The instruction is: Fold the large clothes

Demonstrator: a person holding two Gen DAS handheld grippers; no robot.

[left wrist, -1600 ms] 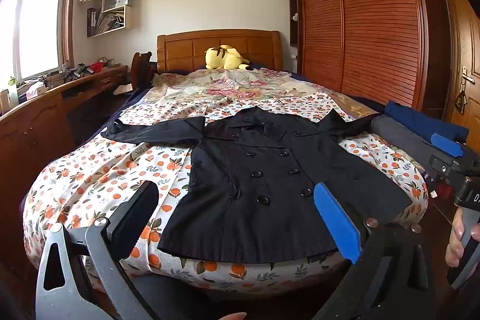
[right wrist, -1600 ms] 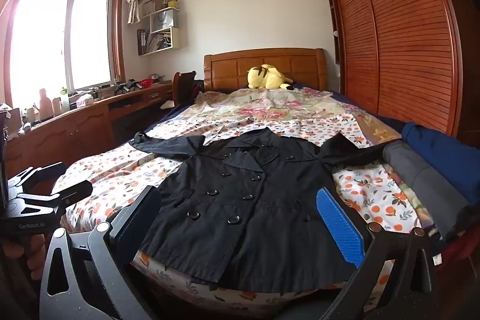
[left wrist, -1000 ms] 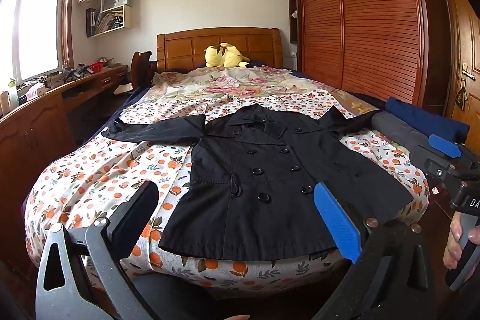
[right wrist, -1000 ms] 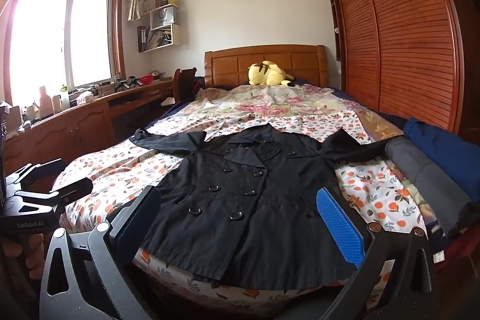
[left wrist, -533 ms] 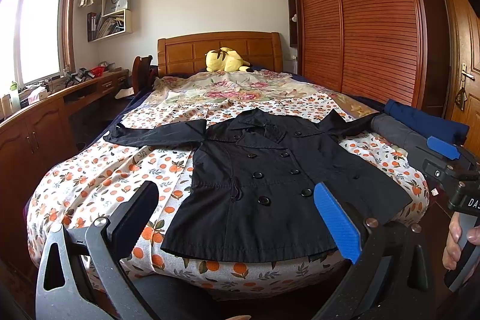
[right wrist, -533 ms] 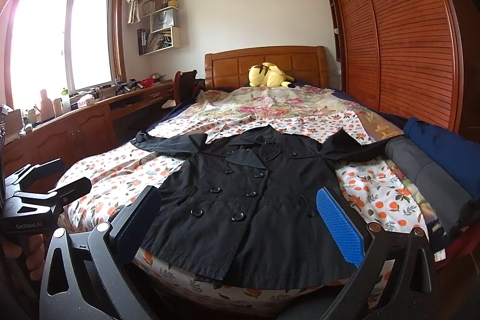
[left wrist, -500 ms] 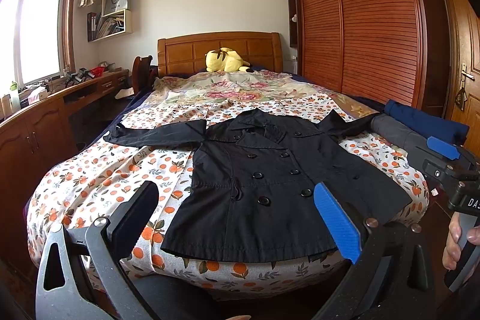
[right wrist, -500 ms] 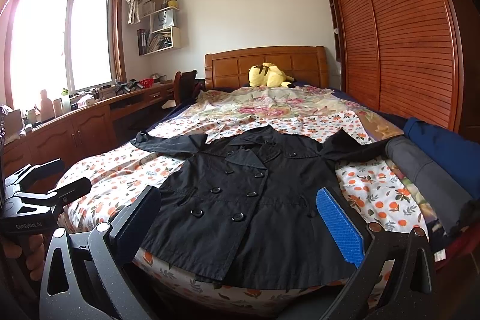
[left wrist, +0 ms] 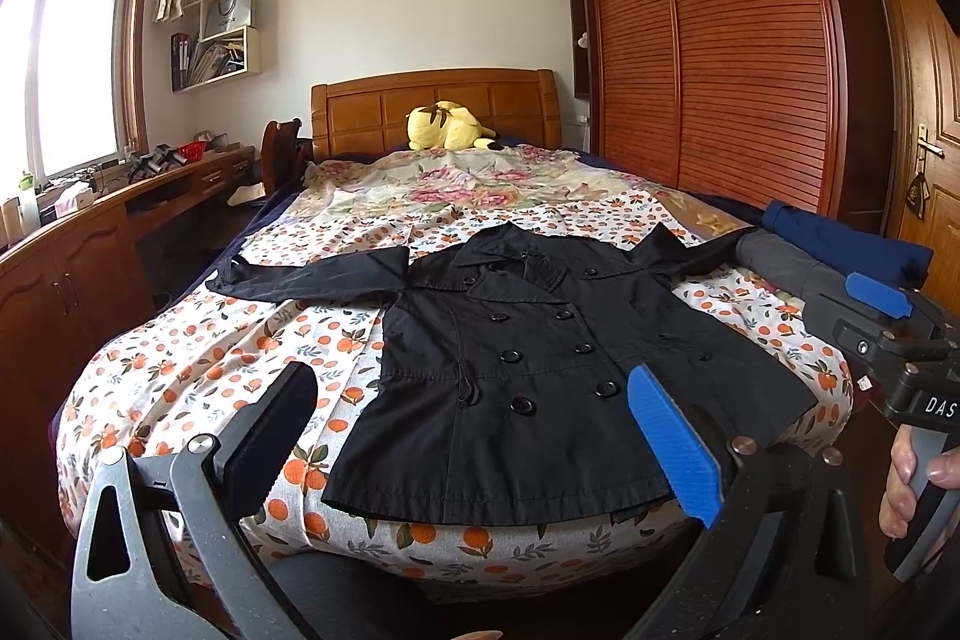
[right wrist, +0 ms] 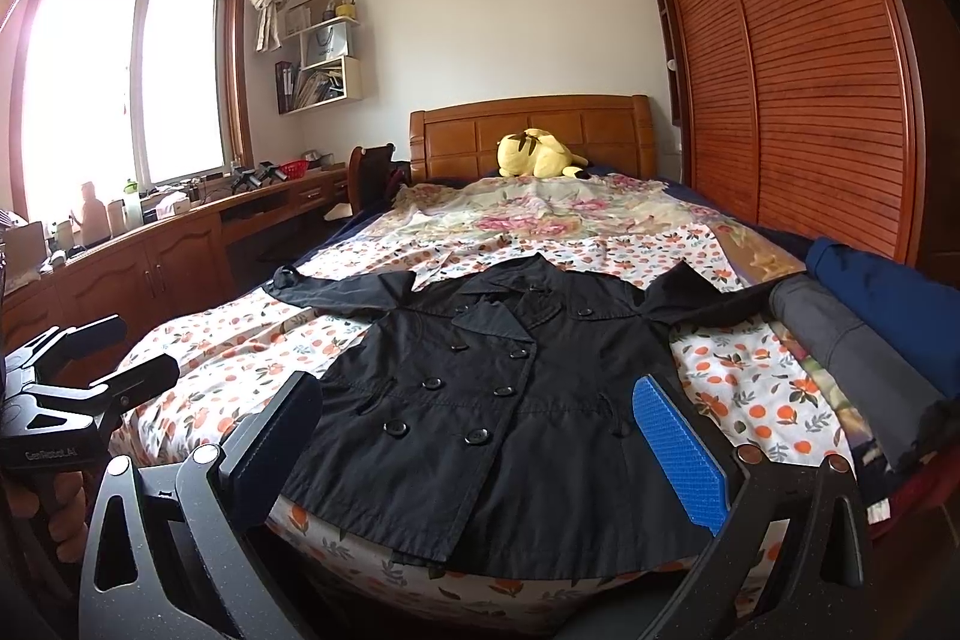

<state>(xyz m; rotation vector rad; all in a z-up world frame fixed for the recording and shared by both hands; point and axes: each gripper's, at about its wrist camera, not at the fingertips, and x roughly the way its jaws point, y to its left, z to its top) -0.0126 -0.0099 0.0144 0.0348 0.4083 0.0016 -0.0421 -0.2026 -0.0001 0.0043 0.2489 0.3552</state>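
Observation:
A black double-breasted coat (left wrist: 540,352) (right wrist: 492,400) lies flat and face up on the bed, hem toward me, both sleeves spread out sideways. My left gripper (left wrist: 474,430) hovers open before the hem at the foot of the bed, nothing between its fingers. My right gripper (right wrist: 480,436) is open too, held short of the hem with nothing in it. It also shows at the right edge of the left wrist view, right gripper (left wrist: 882,310), with a hand on its handle. The coat's right sleeve end reaches the folded clothes.
The bed (left wrist: 180,352) has an orange-print sheet and a floral quilt (left wrist: 456,184) farther back. A yellow plush toy (left wrist: 447,127) rests at the headboard. Folded grey and blue clothes (right wrist: 870,316) lie on the bed's right side. A desk (right wrist: 180,244) runs along the left, a wardrobe (right wrist: 798,88) along the right.
Both views have tilted up slightly, so the coat and bed sit lower in frame. The coat has not moved and both grippers stay open.

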